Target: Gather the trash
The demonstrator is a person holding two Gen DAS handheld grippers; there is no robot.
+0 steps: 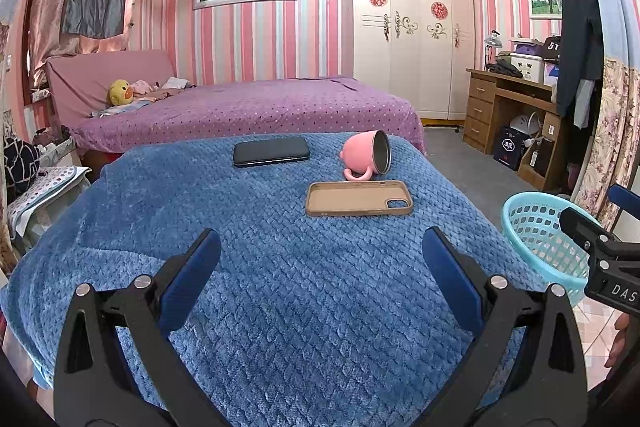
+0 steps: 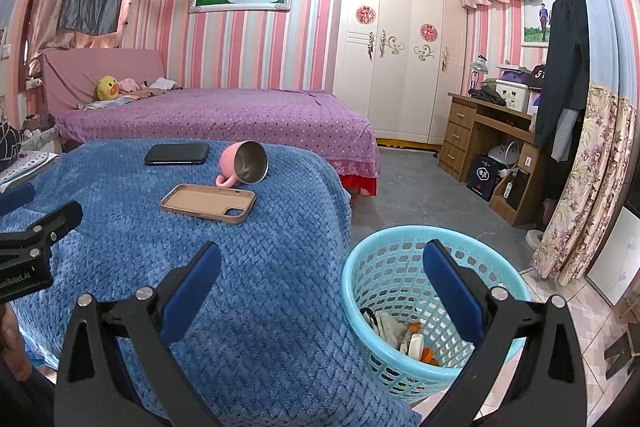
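- Left gripper (image 1: pixel 320 267): fingers spread wide, holding nothing, above a blue blanket (image 1: pixel 260 287).
- Right gripper (image 2: pixel 322 277): fingers also wide and empty, over the blanket's edge and a light blue basket (image 2: pixel 372 255).
- Basket, at 4 o'clock in the right wrist view, holds trash (image 2: pixel 404 337).
- On the blanket toward 12 o'clock: tan phone case (image 1: pixel 358 198), tipped pink mug (image 1: pixel 370 155), black phone (image 1: pixel 271 151).

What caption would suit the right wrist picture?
Open tongs above a blue basket holding trash, beside a blanket-covered table.

Trash (image 2: pixel 408 337), seemingly wrappers, in basket (image 2: pixel 360 267)
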